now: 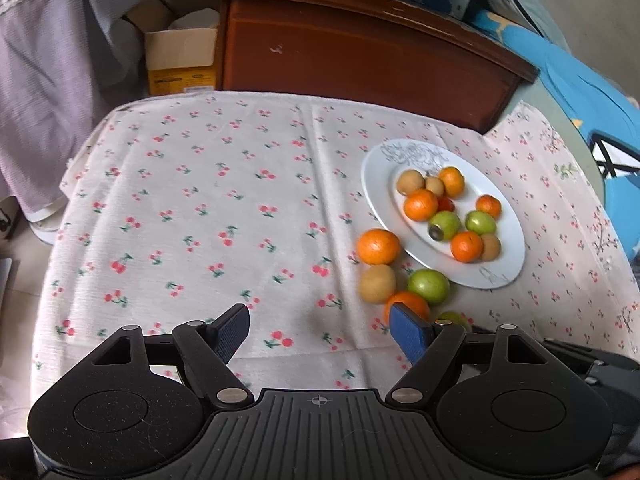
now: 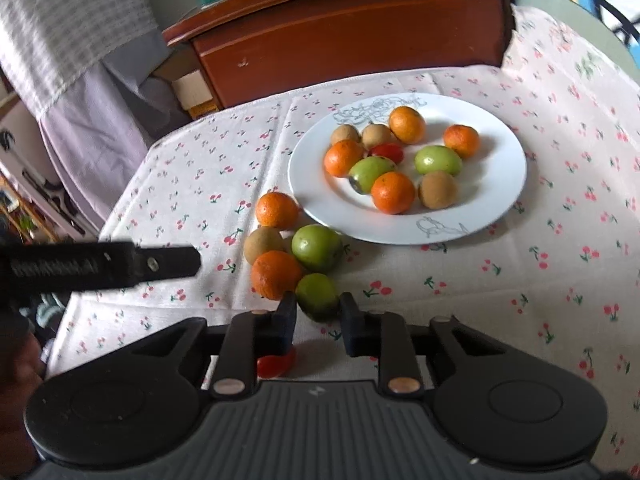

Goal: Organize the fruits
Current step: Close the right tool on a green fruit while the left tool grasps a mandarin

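Note:
A white plate point(image 2: 500, 168) on the cherry-print cloth holds several orange, green and brown fruits and one red. Loose fruits lie by its near-left rim: an orange point(image 2: 277, 210), a brown one point(image 2: 262, 245), a green one point(image 2: 317, 248) and another orange point(image 2: 276, 274). My right gripper point(image 2: 318, 312) is shut on a small green fruit point(image 2: 318, 294) at the near end of this cluster. A red fruit point(image 2: 274, 362) shows under its left finger. My left gripper point(image 1: 320, 324) stands open above bare cloth, left of the cluster, its right finger in front of an orange point(image 1: 408, 304). The plate point(image 1: 376, 184) lies beyond.
A dark wooden cabinet point(image 1: 360, 52) stands against the table's far edge, a cardboard box point(image 1: 180, 56) to its left. Pale fabric point(image 1: 44, 80) hangs off the far left. Blue bedding point(image 1: 592, 92) lies at the right. The cloth's left half point(image 1: 180, 200) bears no objects.

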`<act>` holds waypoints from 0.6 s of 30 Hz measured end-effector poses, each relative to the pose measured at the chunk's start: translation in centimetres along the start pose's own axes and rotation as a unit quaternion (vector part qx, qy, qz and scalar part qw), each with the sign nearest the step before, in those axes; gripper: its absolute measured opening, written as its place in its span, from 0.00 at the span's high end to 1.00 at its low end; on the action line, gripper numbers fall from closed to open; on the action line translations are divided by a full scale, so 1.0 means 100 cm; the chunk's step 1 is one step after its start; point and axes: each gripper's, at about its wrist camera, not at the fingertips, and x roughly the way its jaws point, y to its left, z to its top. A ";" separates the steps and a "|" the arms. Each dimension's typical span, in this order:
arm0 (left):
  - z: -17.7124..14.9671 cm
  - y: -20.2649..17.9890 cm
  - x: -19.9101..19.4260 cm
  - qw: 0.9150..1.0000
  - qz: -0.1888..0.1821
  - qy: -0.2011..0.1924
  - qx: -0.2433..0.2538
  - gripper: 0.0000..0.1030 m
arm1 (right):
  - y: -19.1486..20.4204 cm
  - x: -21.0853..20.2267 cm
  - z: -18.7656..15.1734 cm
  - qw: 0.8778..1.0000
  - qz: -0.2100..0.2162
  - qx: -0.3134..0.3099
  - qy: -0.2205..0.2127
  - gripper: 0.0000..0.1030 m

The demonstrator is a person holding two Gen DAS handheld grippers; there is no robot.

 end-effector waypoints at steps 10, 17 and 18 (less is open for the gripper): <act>-0.007 -0.022 0.014 0.999 -0.039 0.002 0.027 0.25 | -0.023 -0.021 -0.007 0.999 -0.039 0.032 0.000 0.77; -0.010 -0.035 0.028 0.998 -0.055 0.003 0.035 0.28 | -0.032 -0.023 -0.014 0.998 -0.039 0.053 0.004 0.77; -0.010 -0.036 0.029 0.998 -0.057 0.003 0.035 0.30 | -0.032 -0.023 -0.014 0.998 -0.038 0.053 0.004 0.76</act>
